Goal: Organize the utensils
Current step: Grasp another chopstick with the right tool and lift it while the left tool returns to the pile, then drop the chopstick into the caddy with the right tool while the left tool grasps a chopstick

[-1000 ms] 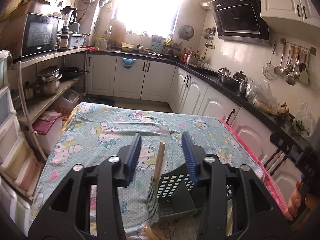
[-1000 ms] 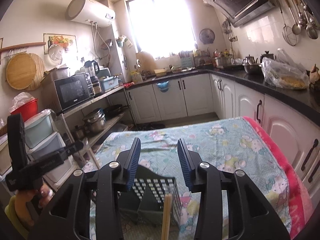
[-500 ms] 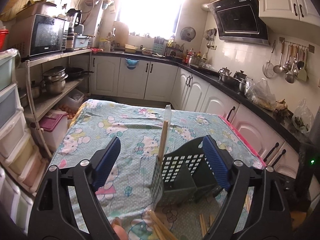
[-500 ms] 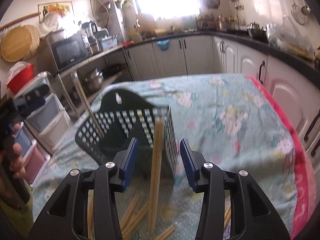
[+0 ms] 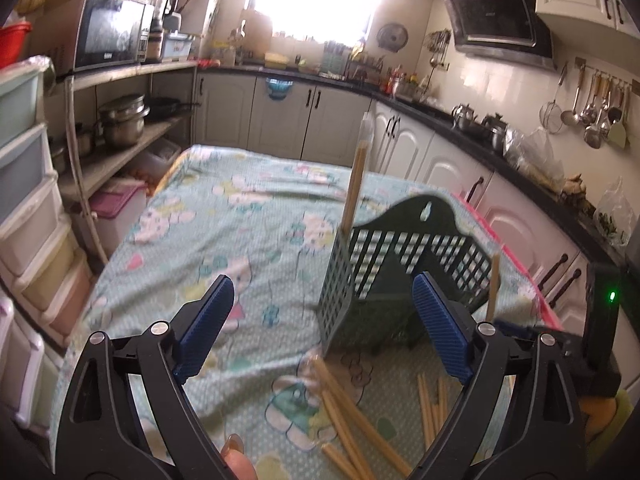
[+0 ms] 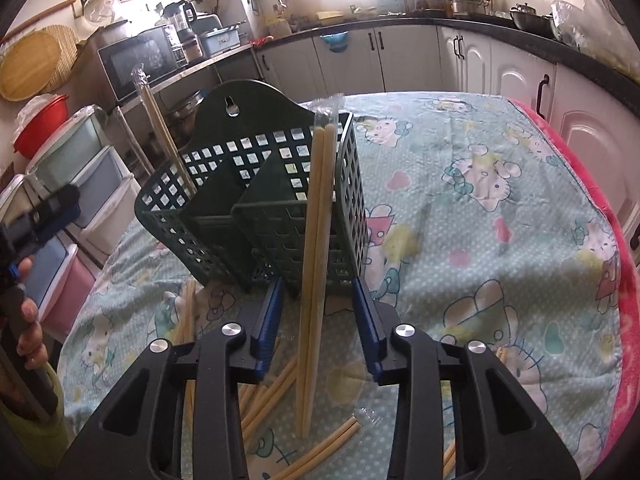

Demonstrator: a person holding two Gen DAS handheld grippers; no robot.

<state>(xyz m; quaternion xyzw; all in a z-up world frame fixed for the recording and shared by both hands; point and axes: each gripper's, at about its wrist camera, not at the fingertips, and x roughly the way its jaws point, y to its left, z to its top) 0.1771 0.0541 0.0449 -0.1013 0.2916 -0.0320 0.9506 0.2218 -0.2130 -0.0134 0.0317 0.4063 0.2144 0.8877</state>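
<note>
left gripper (image 5: 320, 328) opening, chopsticks (image 6: 316, 240) – right view only

Dark green basket (image 6: 280, 184), tan chopsticks (image 6: 316, 240), cartoon-cat patterned mint tablecloth (image 6: 480, 200).

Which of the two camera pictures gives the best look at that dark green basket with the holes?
The right wrist view. There the green basket fills the middle, sharp, with its inner divider, hanging hole and one wrapped pair of chopsticks standing inside. The left wrist view shows the basket smaller, blurred, from one corner, partly behind a blue finger.
</note>
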